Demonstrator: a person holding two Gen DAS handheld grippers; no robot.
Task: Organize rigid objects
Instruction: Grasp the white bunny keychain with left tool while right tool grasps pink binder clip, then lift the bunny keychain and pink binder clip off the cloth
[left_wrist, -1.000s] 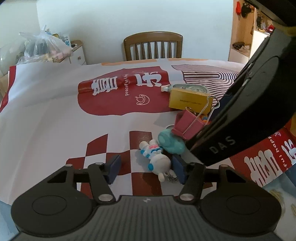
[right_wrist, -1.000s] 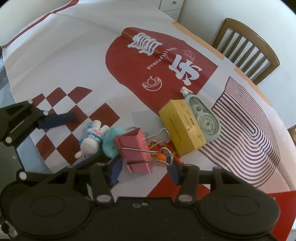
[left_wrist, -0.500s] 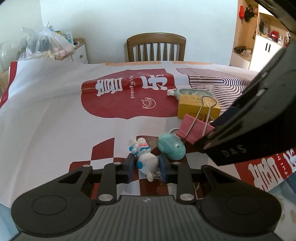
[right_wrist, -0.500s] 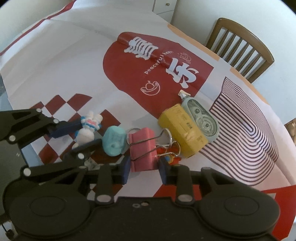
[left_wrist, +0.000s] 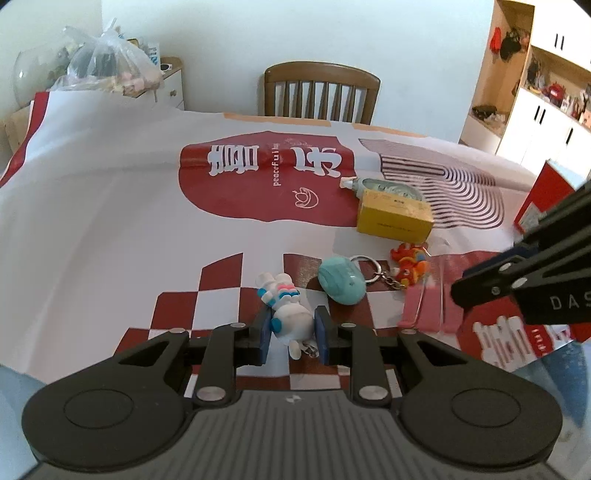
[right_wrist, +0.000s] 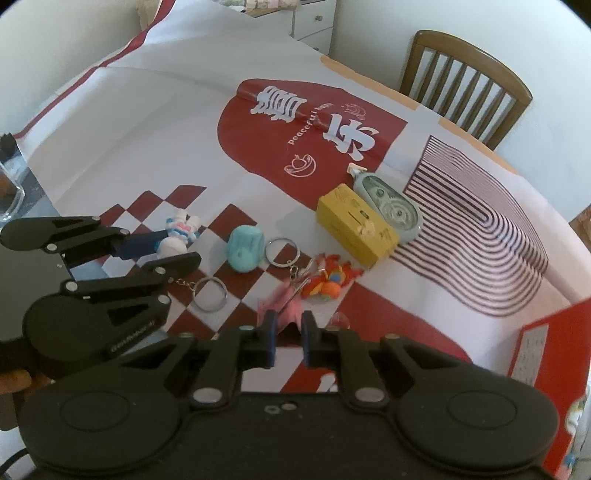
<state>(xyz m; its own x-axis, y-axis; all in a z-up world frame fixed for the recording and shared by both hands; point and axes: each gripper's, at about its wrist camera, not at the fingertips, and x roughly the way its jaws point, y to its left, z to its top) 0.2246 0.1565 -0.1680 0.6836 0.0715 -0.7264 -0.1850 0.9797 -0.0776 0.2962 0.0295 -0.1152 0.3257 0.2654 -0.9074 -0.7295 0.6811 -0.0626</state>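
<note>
Figurine, a white bunny toy with blue and pink stripes, sits pinched between the blue pads of the left gripper; its jaws have just been closing and now press on the toy's round body, head pointing away from the camera, a small chain dangling from its near end; in the right wrist view that chain leads to a key ring lying on the cloth. Right gripper has likewise just been closing, and its pads clamp the pink binder clip (blurred in both views, so whether it has left the cloth I cannot tell); the clip lies straight ahead of the fingers, just beside the orange-red charm. Between the two grippers rests the teal charm, touching nothing but the tablecloth, its own ring beside it. Farther off, the yellow box and the correction-tape dispenser lie side by side, touching, well apart from both grippers; a wooden chair stands beyond the table.
</note>
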